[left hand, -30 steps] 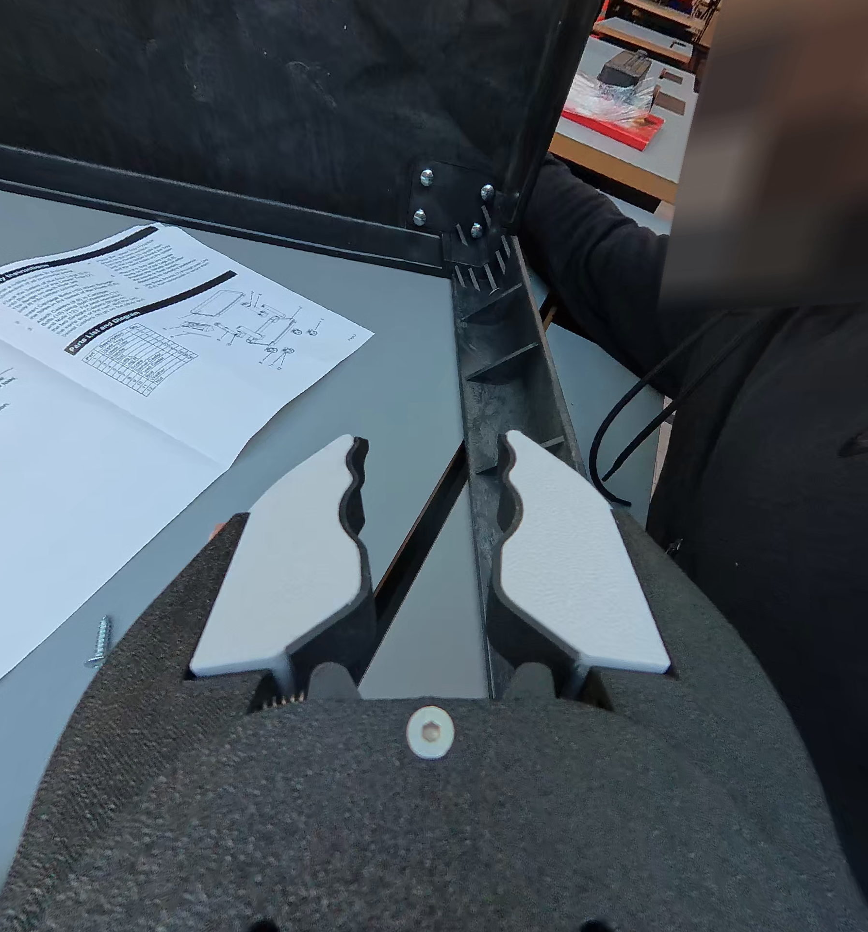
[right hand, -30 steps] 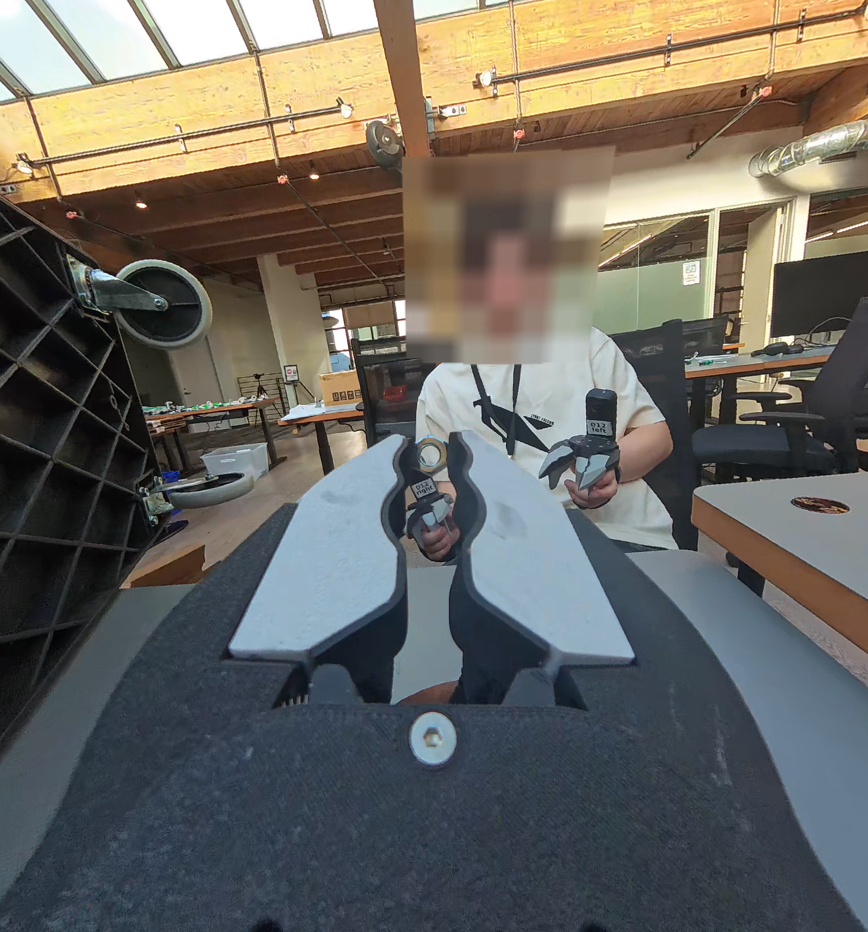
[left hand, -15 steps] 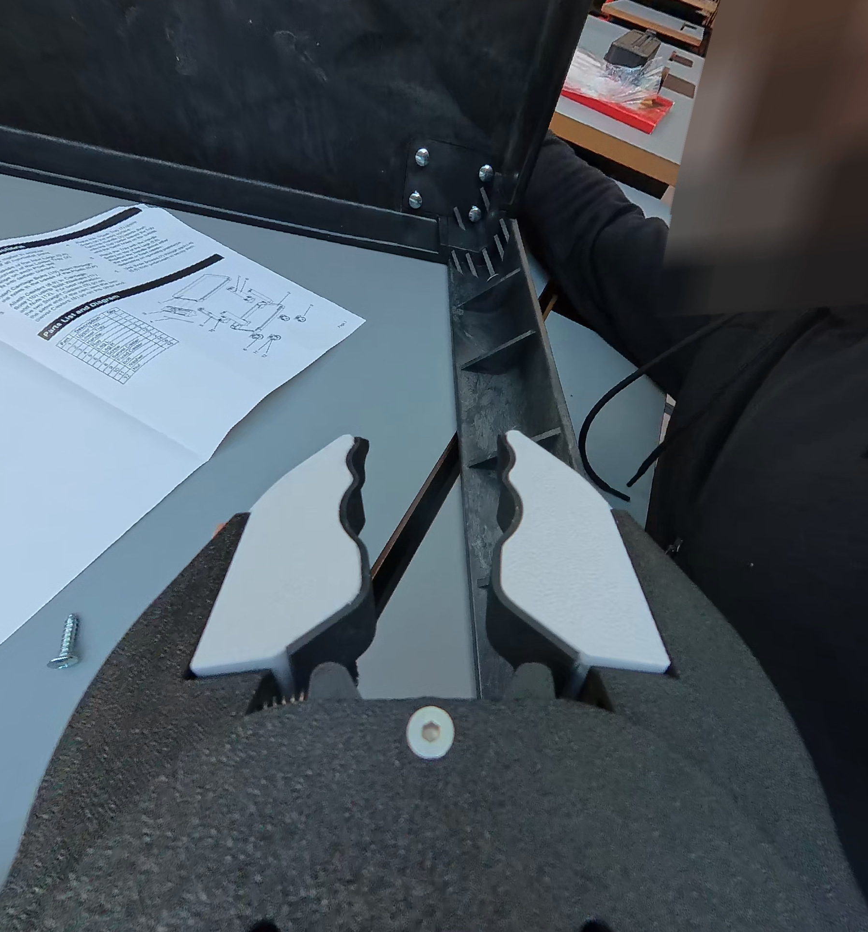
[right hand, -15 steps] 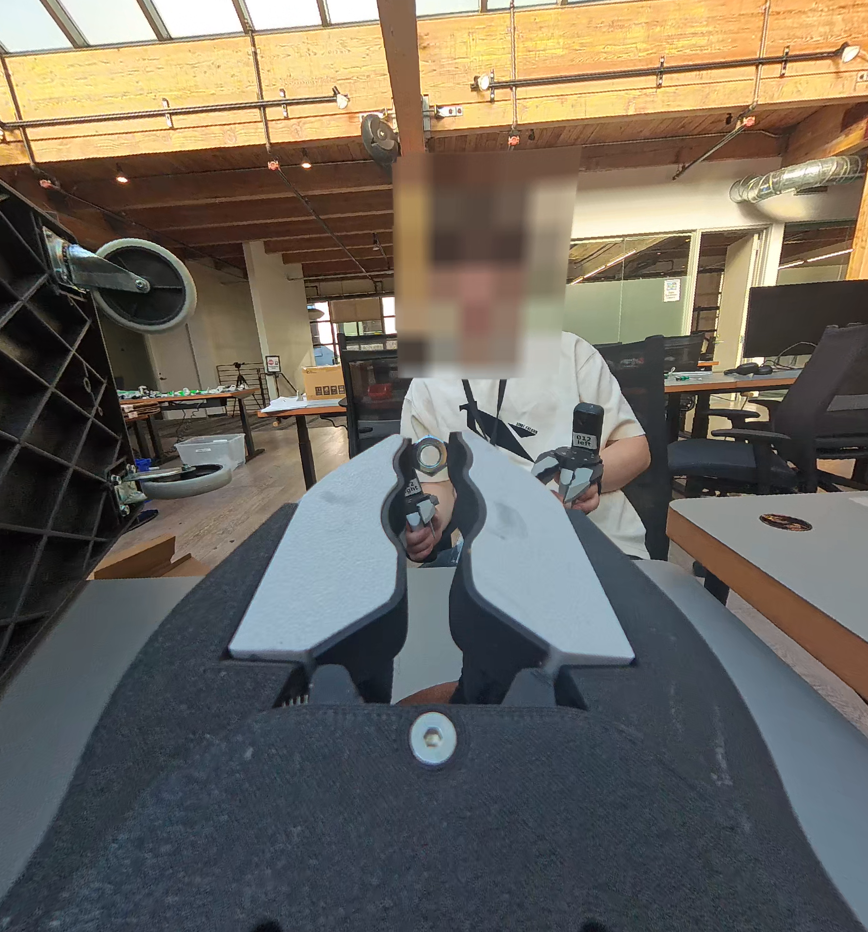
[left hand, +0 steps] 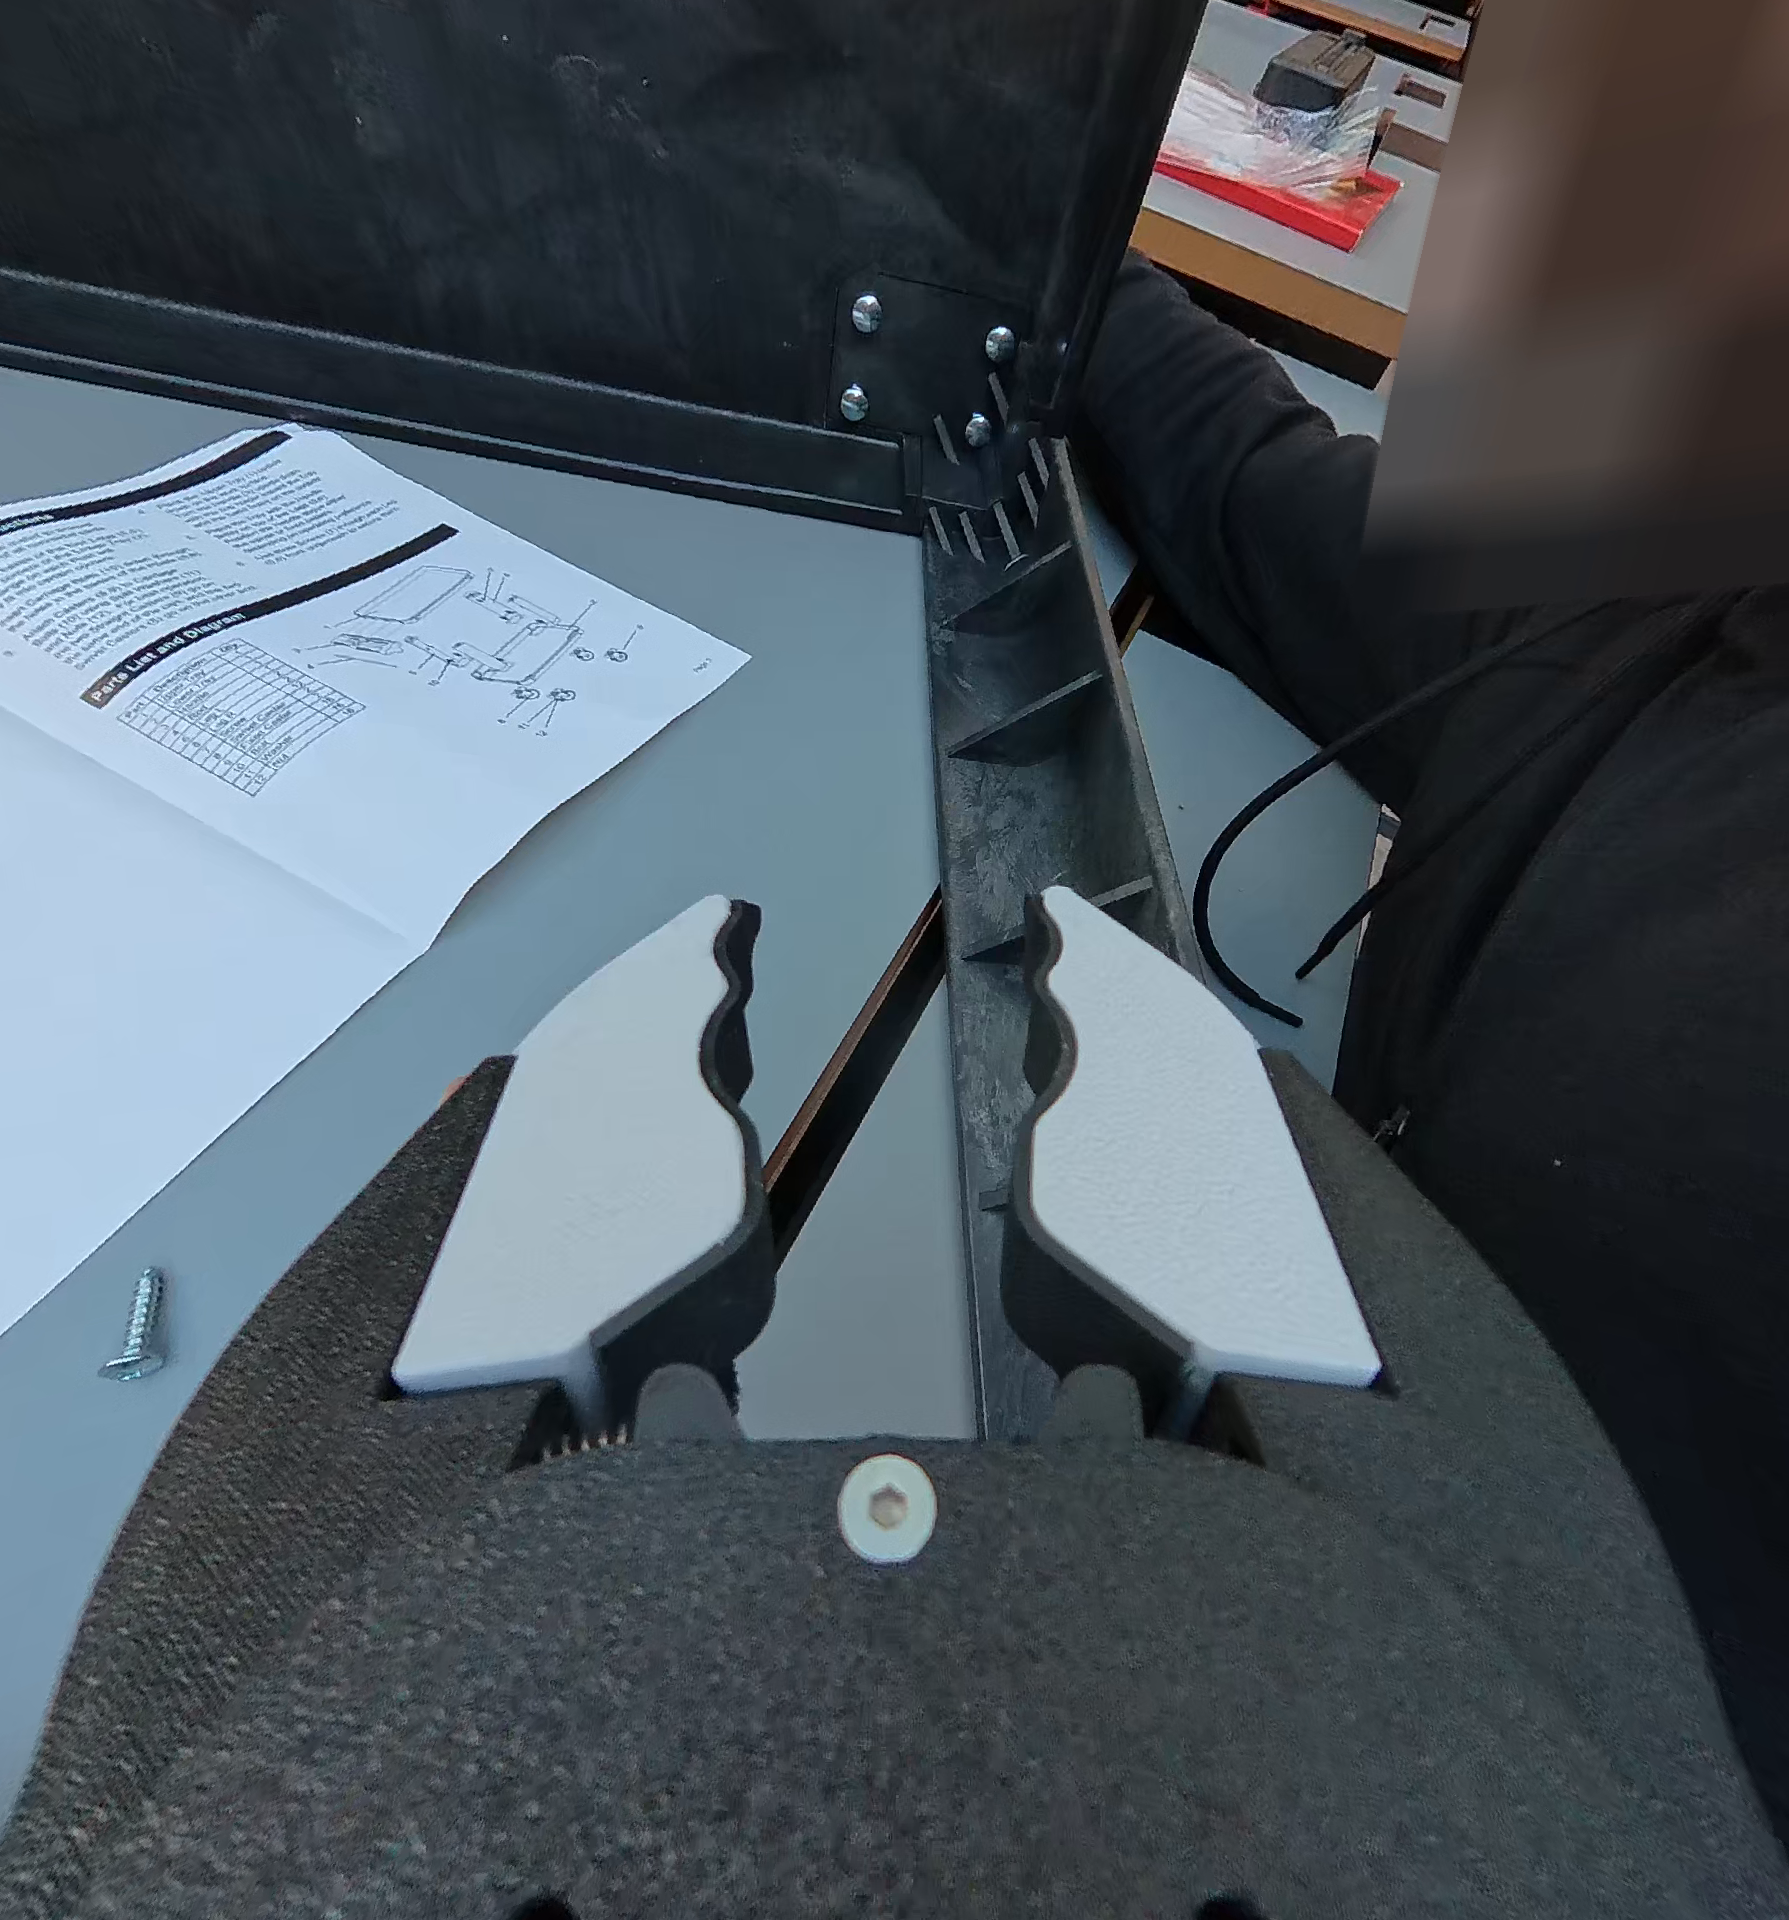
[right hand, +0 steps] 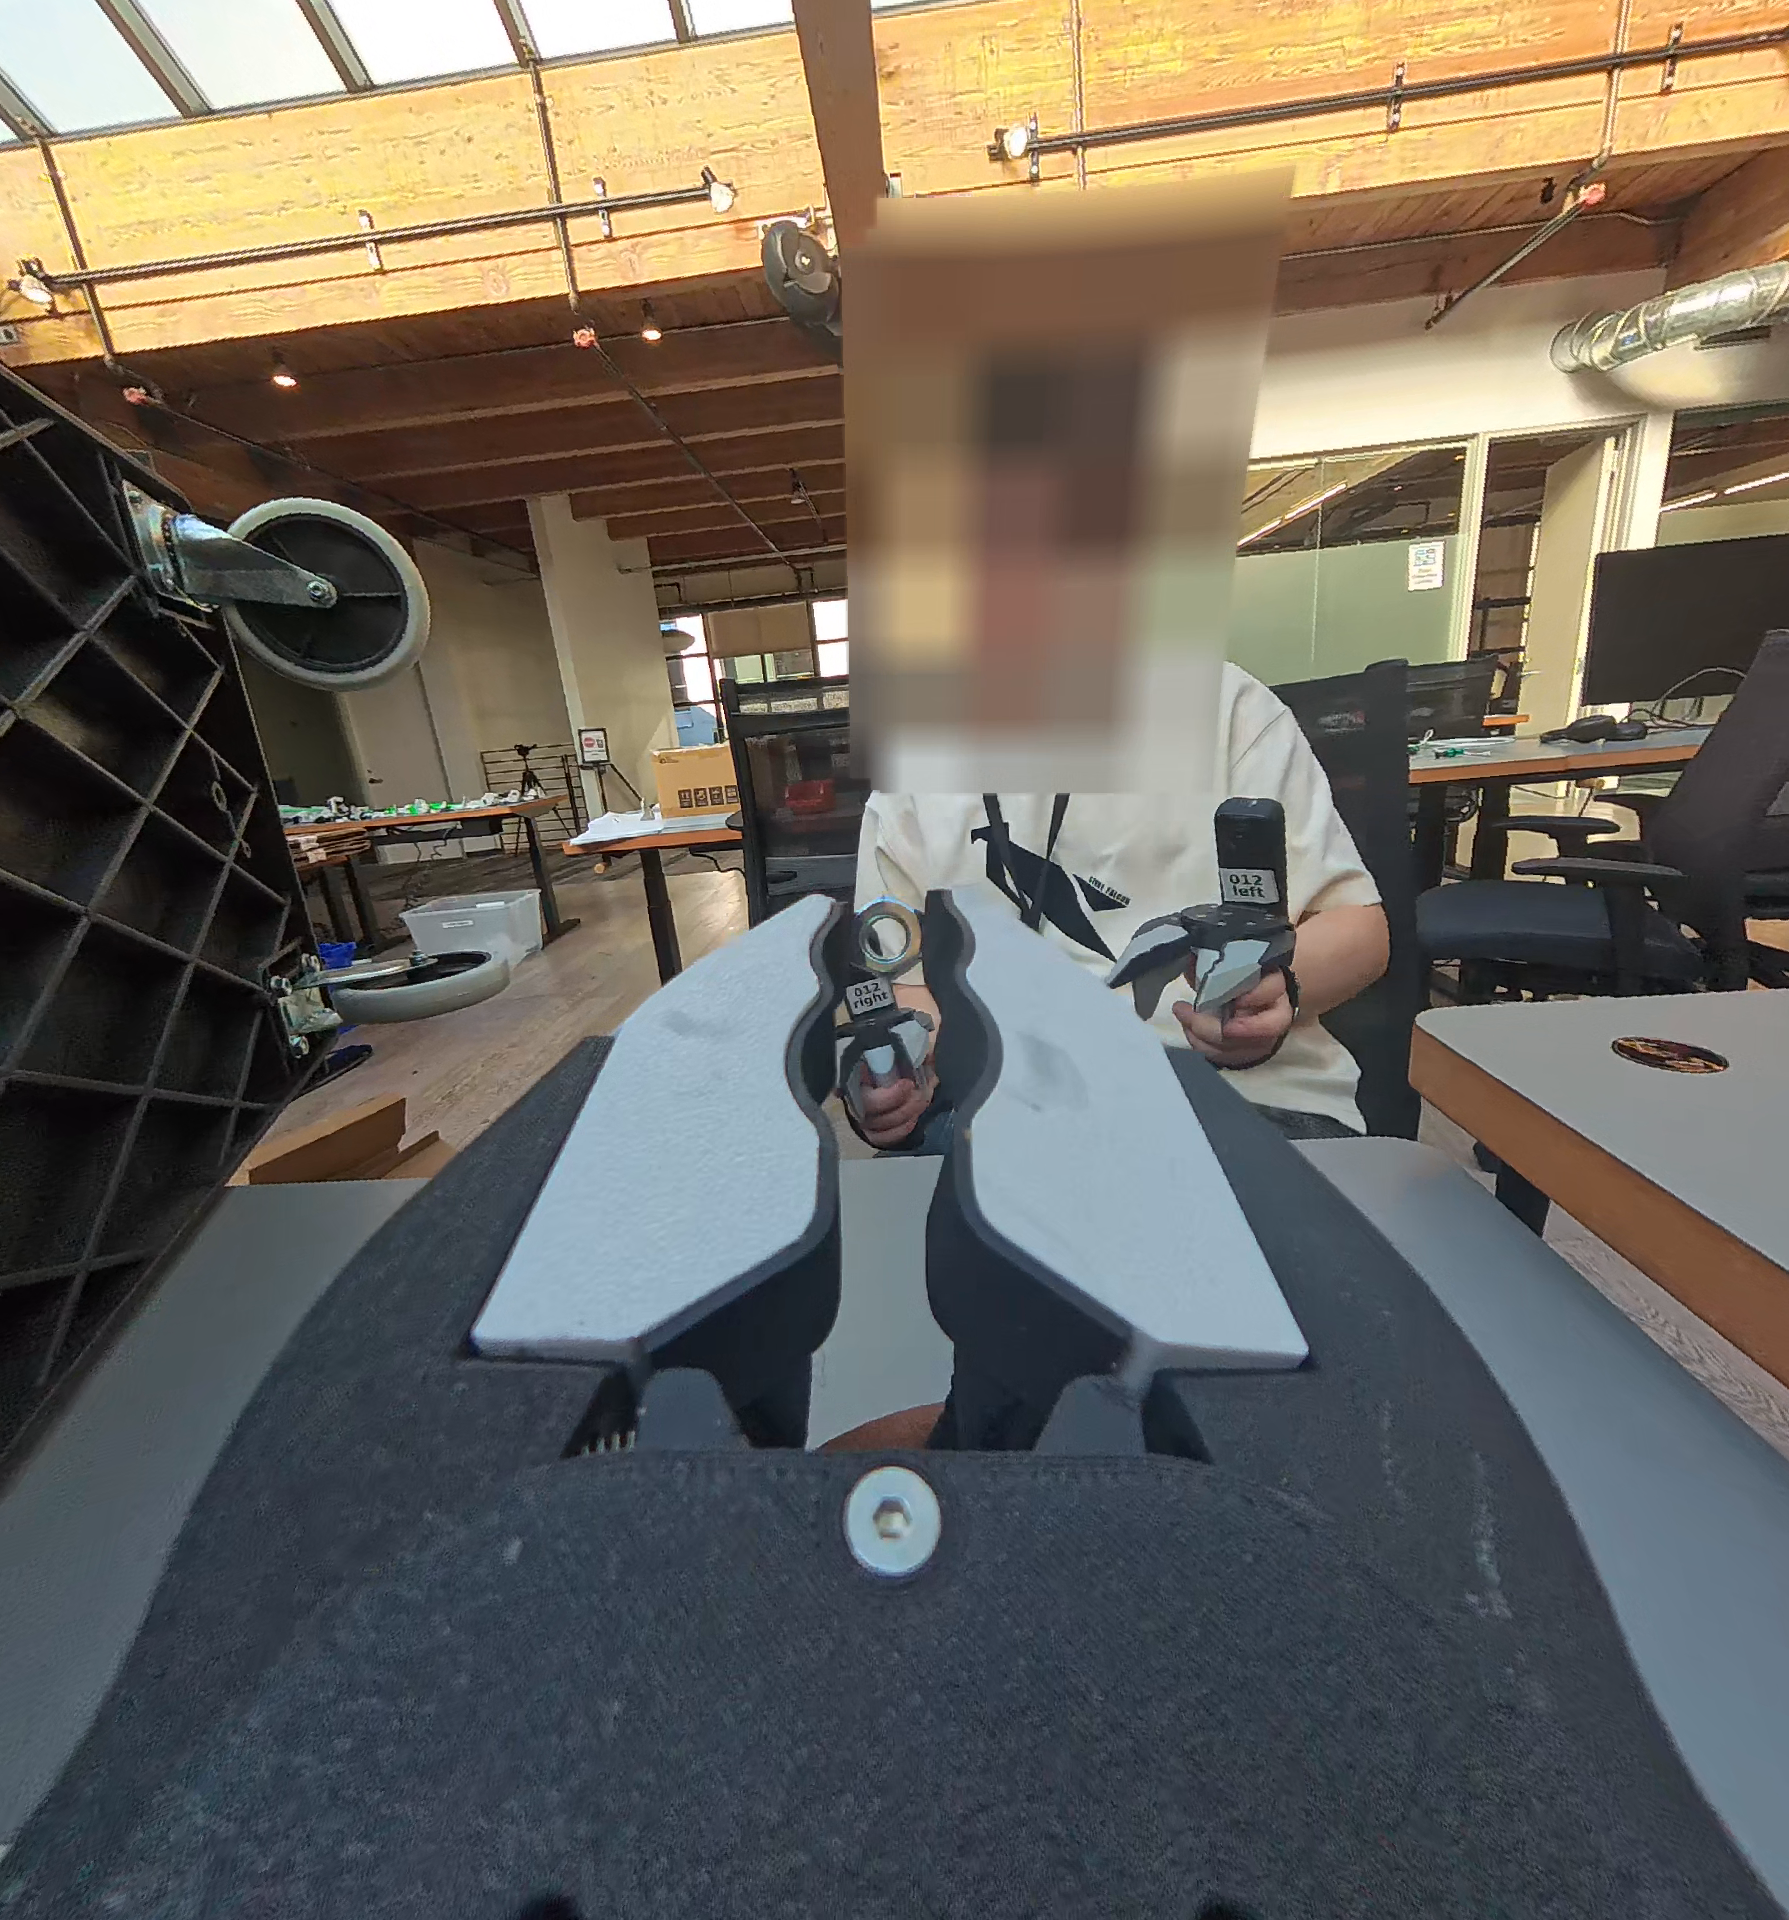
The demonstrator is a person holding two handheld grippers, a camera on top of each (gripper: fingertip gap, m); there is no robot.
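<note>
Cart frame tipped on its side, fastener in hand, nothing being fitted.

Left view: my left gripper [left hand: 890, 1049] is spread, holding nothing, over the black rail [left hand: 1046, 790]; a loose screw [left hand: 139, 1325] lies beside the instruction sheet [left hand: 246, 748].
Right view: my right gripper [right hand: 885, 997] is clenched on a metal nut [right hand: 887, 936], raised off the table [right hand: 277, 1309]; one caster [right hand: 324, 592] is mounted on the ribbed underside [right hand: 69, 831].

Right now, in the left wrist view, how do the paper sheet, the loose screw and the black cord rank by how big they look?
1. Paper sheet, by far the largest, though cut off at the picture's edge.
2. Black cord, a long thin loop.
3. Screw, smallest, although it lies nearest the camera.
</note>
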